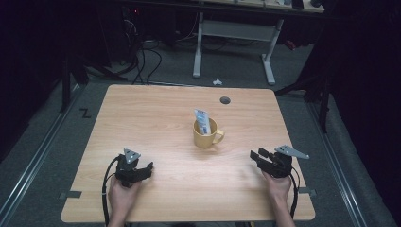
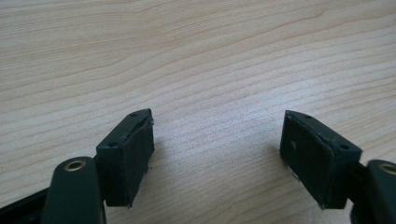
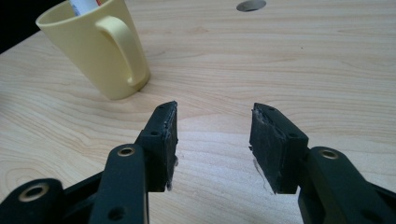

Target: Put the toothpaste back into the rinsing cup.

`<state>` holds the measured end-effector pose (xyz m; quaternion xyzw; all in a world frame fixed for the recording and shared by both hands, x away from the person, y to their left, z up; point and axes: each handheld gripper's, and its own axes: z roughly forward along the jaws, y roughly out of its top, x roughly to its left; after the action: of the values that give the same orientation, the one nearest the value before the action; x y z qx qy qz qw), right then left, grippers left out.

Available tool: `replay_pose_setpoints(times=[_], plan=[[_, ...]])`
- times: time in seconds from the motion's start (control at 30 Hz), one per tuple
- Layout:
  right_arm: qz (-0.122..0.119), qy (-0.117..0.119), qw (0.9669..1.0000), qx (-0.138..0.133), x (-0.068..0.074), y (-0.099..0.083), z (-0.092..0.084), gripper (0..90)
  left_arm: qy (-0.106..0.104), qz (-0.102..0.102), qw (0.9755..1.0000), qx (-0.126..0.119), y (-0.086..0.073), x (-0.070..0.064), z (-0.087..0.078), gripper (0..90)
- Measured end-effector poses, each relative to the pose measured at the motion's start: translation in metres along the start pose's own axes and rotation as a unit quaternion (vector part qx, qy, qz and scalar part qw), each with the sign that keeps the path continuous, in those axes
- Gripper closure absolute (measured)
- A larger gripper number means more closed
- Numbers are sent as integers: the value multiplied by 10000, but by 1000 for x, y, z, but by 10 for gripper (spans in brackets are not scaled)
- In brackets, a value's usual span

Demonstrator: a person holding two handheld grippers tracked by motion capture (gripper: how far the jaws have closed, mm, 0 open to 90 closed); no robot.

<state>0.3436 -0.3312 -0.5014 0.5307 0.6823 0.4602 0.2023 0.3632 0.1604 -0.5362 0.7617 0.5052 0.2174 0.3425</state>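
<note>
A yellow mug (image 1: pixel 205 134) stands upright at the middle of the wooden table (image 1: pixel 156 109), its handle to the right, with a white and blue tube (image 1: pixel 202 119) standing inside it. The mug (image 3: pixel 98 49) sits ahead and to the left in the right gripper view. My left gripper (image 1: pixel 147 168) rests low near the table's front left, jaws wide apart over bare wood (image 2: pixel 219 135). My right gripper (image 1: pixel 257 155) sits at the front right, open with nothing between its jaws (image 3: pixel 212 140), pointing left toward the mug.
A round cable hole (image 1: pixel 225 100) lies in the table behind the mug (image 3: pixel 251 5). Beyond the far edge stand a white desk frame (image 1: pixel 234 42) and cables on the floor. Bare wood surrounds the mug on all sides.
</note>
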Motion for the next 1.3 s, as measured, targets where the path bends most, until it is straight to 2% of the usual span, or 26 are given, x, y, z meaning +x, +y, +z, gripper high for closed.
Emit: replay_pose_setpoints(times=[0.37, 0.53, 0.67, 0.9, 1.03, 1.3], plan=[[-349, -471, 9979, 291, 0, -7, 14, 506, 2, 2, 10000, 1, 0, 0, 0, 263], [-555, -719, 9946, 503, 1, -11, 20, 503, 2, 3, 10000, 2, 0, 0, 0, 263], [-597, -833, 9930, 589, 0, -12, 22, 503, 2, 1, 10000, 1, 0, 0, 0, 263], [-605, -878, 9921, 662, -2, -14, 25, 503, 2, 3, 10000, 0, 0, 0, 0, 263], [-682, -947, 9903, 755, -2, -14, 28, 503, 2, 2, 10000, 2, 0, 0, 0, 262], [-667, -1014, 9887, 881, -3, -14, 31, 490, 3, 1, 10000, 1, 0, 0, 0, 263]])
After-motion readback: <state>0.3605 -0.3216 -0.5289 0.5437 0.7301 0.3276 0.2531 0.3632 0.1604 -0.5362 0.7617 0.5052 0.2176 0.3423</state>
